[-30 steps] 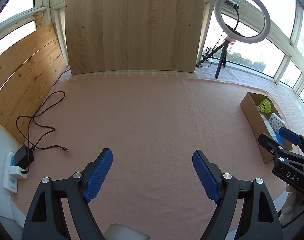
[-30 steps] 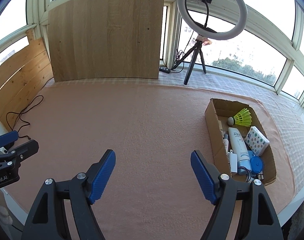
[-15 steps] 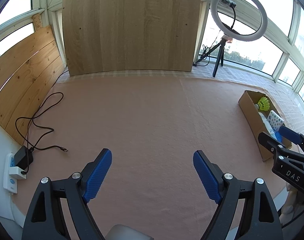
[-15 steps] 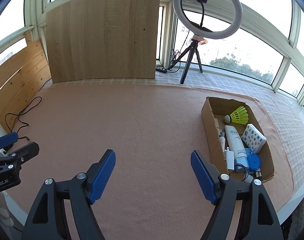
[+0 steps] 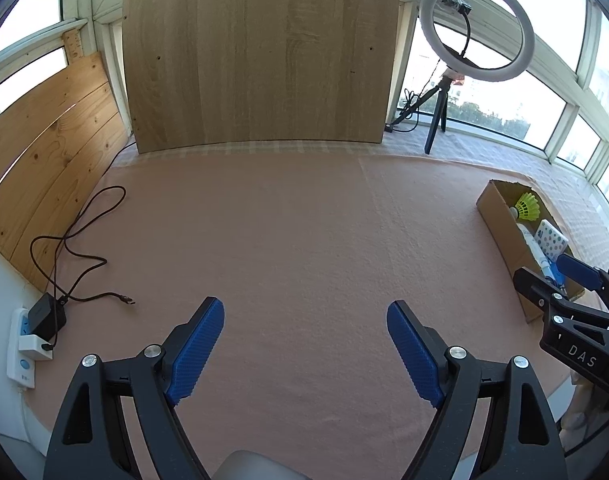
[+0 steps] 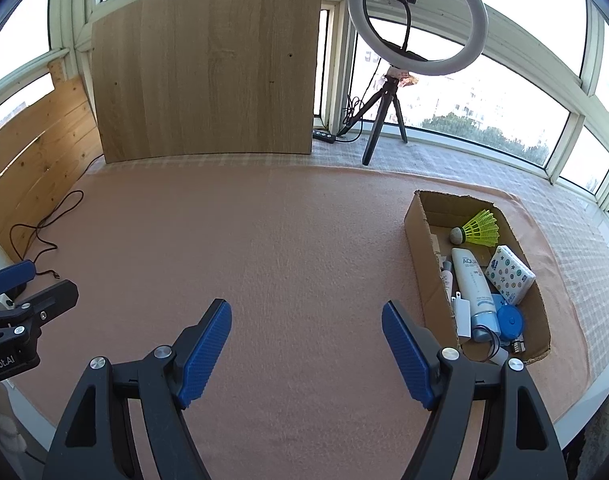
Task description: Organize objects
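Your right gripper [image 6: 306,324] sits low centre in the frame, jaws spread wide with nothing between the blue pads [image 6: 205,350], over the pink cloth on the counter [image 6: 264,240]. At right, a cardboard box [image 6: 420,248] holds a yellow shuttlecock [image 6: 478,229], a white AQUA tube [image 6: 470,280], a dotted tissue pack [image 6: 509,274] and a round blue item [image 6: 509,320]. Your left gripper [image 6: 20,292] shows at the left edge; its jaw state cannot be told. Upper centre: a wooden board [image 6: 208,80]; upper right: a ring light [image 6: 418,20] on a tripod.

Pink cloth-covered table [image 6: 288,248] bears a cardboard box [image 6: 420,240] and black cable [image 5: 76,240].
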A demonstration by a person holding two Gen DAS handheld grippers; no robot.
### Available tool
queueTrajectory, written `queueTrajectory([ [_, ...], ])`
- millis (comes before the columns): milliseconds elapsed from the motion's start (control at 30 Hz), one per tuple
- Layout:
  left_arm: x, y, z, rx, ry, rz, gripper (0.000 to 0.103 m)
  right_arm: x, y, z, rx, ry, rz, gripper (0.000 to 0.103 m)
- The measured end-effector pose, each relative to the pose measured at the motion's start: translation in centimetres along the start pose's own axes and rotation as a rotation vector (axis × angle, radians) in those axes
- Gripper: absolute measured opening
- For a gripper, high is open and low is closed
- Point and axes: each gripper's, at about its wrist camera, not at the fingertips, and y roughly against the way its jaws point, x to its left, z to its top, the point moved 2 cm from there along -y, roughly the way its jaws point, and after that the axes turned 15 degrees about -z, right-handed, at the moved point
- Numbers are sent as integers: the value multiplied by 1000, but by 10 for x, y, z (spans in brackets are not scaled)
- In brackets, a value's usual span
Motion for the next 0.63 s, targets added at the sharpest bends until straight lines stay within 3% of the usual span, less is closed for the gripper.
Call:
queueTrajectory([
  [633, 0, -5, 3, -4, -3, 1, 86, 3, -6, 0, 18, 5, -6, 74],
])
